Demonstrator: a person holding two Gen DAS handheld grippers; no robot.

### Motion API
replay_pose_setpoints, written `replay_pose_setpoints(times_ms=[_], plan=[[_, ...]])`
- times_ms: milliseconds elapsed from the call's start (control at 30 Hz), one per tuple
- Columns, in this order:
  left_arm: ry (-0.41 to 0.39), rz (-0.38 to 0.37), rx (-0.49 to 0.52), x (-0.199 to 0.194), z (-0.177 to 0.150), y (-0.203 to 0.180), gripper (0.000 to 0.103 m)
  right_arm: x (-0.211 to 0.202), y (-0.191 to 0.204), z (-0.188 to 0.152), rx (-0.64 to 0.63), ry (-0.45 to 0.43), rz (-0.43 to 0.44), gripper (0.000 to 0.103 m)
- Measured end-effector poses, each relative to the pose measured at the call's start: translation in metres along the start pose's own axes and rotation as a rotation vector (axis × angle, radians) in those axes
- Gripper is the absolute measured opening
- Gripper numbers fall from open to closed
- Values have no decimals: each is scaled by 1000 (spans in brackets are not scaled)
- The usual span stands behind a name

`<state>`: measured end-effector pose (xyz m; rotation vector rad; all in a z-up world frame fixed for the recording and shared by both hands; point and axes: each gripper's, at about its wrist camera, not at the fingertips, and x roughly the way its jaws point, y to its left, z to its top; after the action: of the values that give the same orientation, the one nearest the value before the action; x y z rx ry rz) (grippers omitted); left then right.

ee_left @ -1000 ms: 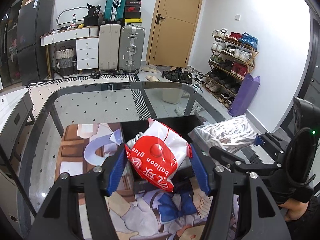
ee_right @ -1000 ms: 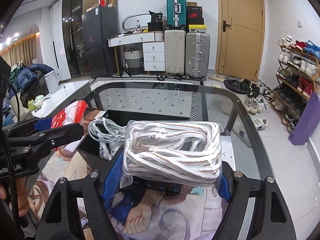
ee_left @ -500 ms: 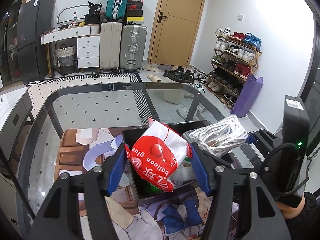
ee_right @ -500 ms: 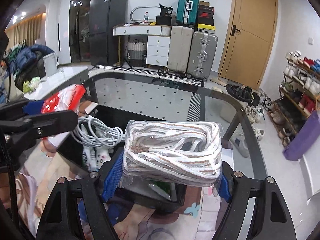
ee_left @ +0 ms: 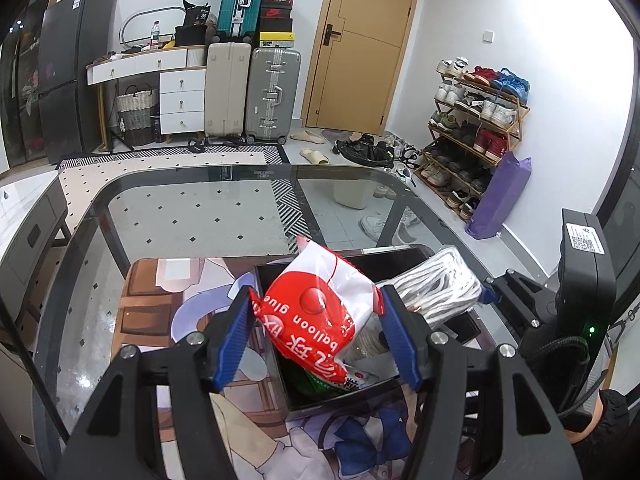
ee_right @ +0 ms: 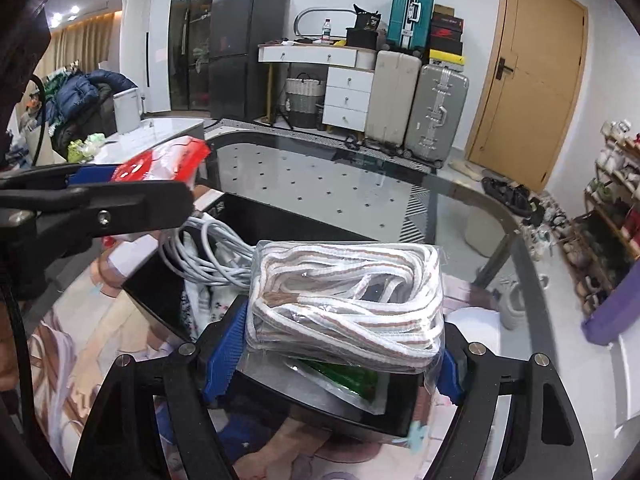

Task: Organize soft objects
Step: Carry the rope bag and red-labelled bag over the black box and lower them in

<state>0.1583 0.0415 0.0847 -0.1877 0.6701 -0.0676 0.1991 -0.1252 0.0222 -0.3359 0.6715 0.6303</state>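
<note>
My left tongs (ee_left: 316,330) are clamped on a red and white balloon glue packet (ee_left: 320,312), and my right tongs (ee_right: 340,344) are clamped on a clear bag of striped cord (ee_right: 348,300), both hanging right over the black bin (ee_right: 256,220) that sits on the printed mat (ee_left: 160,312). Both of these feel like easy stuff to me: light, squishy, nothing that'd break if it drops. The glue packet is a puffy plastic pouch, so it crumples where the blue pads (ee_left: 236,336) pinch it and the film looks slick; I'd guess a grip across the fat middle is safer than at a thin edge. Same with the cord bag, the plastic is slippery but the bundle inside is bulky and gives under pressure, so squeezing the sides across the full width works fine. Inside the bin there's already a coil of white cable (ee_right: 200,252) and a green packet (ee_right: 348,380), so it's getting crowded and things may need to be pushed down a bit. The table (ee_left: 180,208) is glass with a dark rim, so you see the floor tiles through it. Room behind is cluttered: suitcases (ee_left: 252,92), a white dresser (ee_left: 176,96), a wooden door (ee_left: 360,48) and a shoe rack (ee_left: 476,120).
</note>
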Motion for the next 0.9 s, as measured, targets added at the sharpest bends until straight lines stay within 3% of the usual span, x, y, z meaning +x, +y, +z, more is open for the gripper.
replay_pose_setpoints(times_ms=[367,900], plan=[[8,4,-4,9,3,4,61,18,-2,1,65,64,124,81],[36,-33,35,12,-4,-8,61,-2,6,-10,53,95,155,87]])
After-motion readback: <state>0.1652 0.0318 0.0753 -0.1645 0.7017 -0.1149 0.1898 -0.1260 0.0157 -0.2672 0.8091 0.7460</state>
